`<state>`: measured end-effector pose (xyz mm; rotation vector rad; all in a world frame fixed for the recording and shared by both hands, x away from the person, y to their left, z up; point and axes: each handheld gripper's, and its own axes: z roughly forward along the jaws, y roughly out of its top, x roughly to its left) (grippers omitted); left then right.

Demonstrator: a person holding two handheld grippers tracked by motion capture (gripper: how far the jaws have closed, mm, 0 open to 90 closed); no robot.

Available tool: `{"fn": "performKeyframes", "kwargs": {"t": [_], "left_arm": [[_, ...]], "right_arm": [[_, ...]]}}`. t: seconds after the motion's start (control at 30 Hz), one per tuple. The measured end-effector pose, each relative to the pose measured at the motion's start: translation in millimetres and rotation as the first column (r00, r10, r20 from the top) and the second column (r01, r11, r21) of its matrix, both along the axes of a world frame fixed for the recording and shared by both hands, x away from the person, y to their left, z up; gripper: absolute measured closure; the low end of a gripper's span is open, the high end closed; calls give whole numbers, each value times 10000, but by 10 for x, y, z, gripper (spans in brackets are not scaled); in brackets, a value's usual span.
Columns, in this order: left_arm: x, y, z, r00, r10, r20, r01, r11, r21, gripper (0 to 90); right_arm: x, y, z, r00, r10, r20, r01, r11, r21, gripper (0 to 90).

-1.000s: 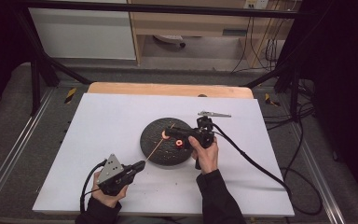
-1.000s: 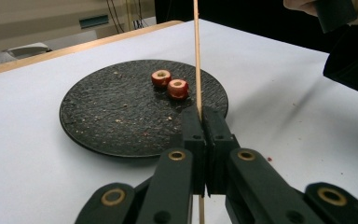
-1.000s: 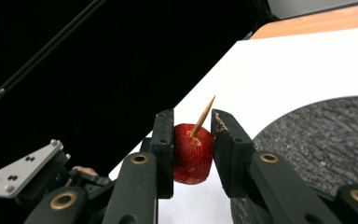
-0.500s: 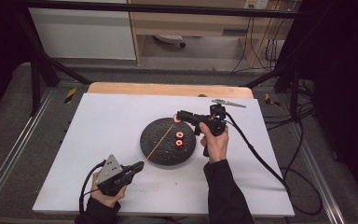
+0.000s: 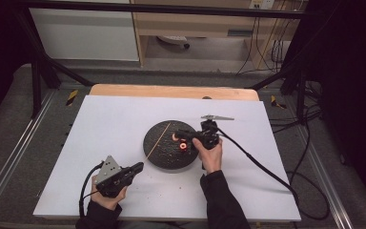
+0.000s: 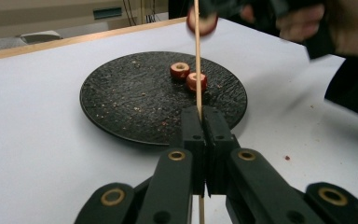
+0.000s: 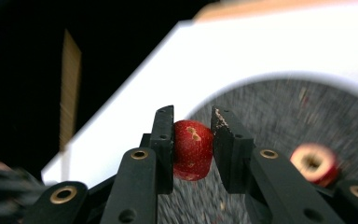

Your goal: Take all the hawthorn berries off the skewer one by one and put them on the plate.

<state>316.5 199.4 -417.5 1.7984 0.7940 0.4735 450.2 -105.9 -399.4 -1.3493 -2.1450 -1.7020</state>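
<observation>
A round black plate (image 5: pixel 169 145) sat near the middle of the white desk (image 5: pixel 105 124), with crumbs scattered on it. The left gripper (image 5: pixel 136 168) rested at the near left of the desk, its jaws clenched on a thin wooden skewer (image 5: pixel 158 138) that slanted up and away over the plate. In the left gripper view the skewer (image 6: pixel 197 56) rose straight from the closed jaws. The right gripper (image 5: pixel 181 134) hovered above the right part of the plate, grasping a red fruit slice (image 7: pixel 192 150) between its jaws. Two more red ring-shaped slices lay on the plate, one (image 6: pixel 180 70) farther off and one (image 6: pixel 196 81) nearer, just beside each other, right of the plate's middle.
</observation>
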Motion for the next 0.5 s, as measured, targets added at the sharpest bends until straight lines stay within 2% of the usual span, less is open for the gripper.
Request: {"fn": "performKeyframes", "kwargs": {"t": [0.13,0.2,0.3,0.5], "left_arm": [[8,2,-2,10000,24,-42,-24,10000,-8,883],[14,2,-6,10000,35,-83,-34,10000,25,883],[19,-4,-10,9999,16,-149,-15,10000,70,883],[31,-17,-24,9997,-2,-240,6,9999,156,883]], "right_arm": [[-17,158,-290,9986,205,-490,-232,9982,-544,715],[-25,196,-375,9977,236,-643,-286,9966,-778,715],[-36,222,-440,9970,266,-730,-340,9942,-1023,714],[-49,229,-474,9975,255,-662,-347,9893,-1415,709]]}}
